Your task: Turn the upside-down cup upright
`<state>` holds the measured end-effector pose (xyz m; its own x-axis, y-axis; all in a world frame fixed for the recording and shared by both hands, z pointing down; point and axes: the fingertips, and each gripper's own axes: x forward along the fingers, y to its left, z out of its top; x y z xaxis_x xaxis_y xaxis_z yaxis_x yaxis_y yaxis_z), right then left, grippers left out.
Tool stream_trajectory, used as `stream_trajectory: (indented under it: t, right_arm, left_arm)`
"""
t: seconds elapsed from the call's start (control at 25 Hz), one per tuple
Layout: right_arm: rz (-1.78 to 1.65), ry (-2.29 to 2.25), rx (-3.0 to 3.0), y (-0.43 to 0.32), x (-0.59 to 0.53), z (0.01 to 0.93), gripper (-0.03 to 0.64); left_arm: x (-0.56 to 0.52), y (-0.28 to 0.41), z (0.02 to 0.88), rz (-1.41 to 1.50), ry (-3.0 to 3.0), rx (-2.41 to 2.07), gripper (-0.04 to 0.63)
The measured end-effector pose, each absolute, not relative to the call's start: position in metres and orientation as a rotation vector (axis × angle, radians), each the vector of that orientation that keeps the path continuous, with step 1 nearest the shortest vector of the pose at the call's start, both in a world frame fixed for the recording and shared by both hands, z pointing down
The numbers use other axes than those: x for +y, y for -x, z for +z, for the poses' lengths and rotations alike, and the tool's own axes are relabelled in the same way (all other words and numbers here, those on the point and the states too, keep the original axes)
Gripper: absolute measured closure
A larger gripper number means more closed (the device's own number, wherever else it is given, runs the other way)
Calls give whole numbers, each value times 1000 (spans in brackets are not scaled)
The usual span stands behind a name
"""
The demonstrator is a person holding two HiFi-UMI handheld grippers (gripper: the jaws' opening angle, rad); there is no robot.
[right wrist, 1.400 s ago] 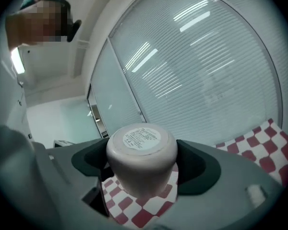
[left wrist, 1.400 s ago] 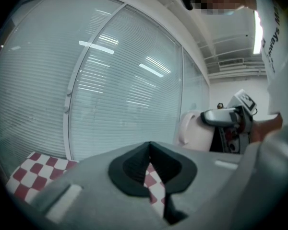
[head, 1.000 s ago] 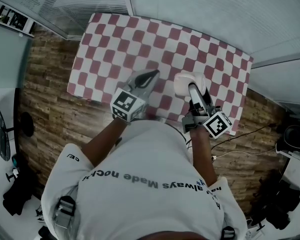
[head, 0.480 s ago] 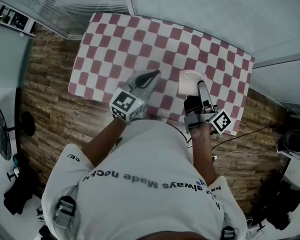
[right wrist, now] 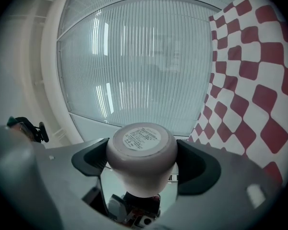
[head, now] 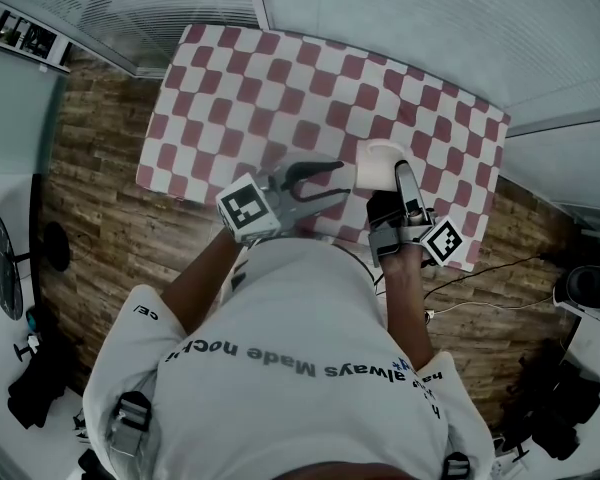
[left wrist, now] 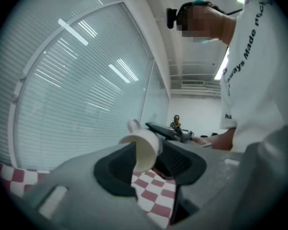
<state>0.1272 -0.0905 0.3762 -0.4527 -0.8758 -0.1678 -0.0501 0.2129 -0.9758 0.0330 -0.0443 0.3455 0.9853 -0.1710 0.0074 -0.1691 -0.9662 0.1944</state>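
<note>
A white cup (head: 378, 162) is held off the checked tablecloth (head: 280, 78) near the table's front right. My right gripper (head: 392, 180) is shut on its sides. In the right gripper view the cup's labelled base (right wrist: 141, 139) faces the camera between the two pads. From the left gripper view the cup (left wrist: 143, 150) lies tilted on its side with its handle (left wrist: 133, 125) pointing up. My left gripper (head: 343, 180) points level at the cup from the left. Its jaws have just been opening, and they stand apart just short of the cup with nothing gripped.
The table's front edge (head: 310, 230) runs just below both grippers, with wooden floor (head: 90, 198) beyond it. A glass wall with blinds (head: 400, 18) rises behind the table. A cable (head: 480, 303) lies on the floor at the right.
The left gripper has swung right towards the cup and its jaws have opened. The right gripper rolled with the cup early on, and has since held still.
</note>
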Motion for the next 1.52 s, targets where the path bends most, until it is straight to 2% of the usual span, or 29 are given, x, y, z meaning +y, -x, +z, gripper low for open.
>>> stream_trajectory:
  t: [0.48, 0.88, 1.0, 1.52]
  right_arm:
    - [-1355, 834, 1691, -121, -94, 380, 183]
    - [-1377, 757, 1643, -114, -94, 380, 183]
    - [-1385, 738, 1626, -113, -92, 383, 183]
    - [-1317, 643, 1731, -105, -84, 369, 189]
  left_arm:
    - [-31, -64, 353, 28, -2924, -121, 414]
    - [-37, -77, 352, 12, -2891, -126, 485]
    - [-38, -76, 354, 34, -2890, -129, 531]
    - [-30, -72, 345, -35, -2809, -25, 571]
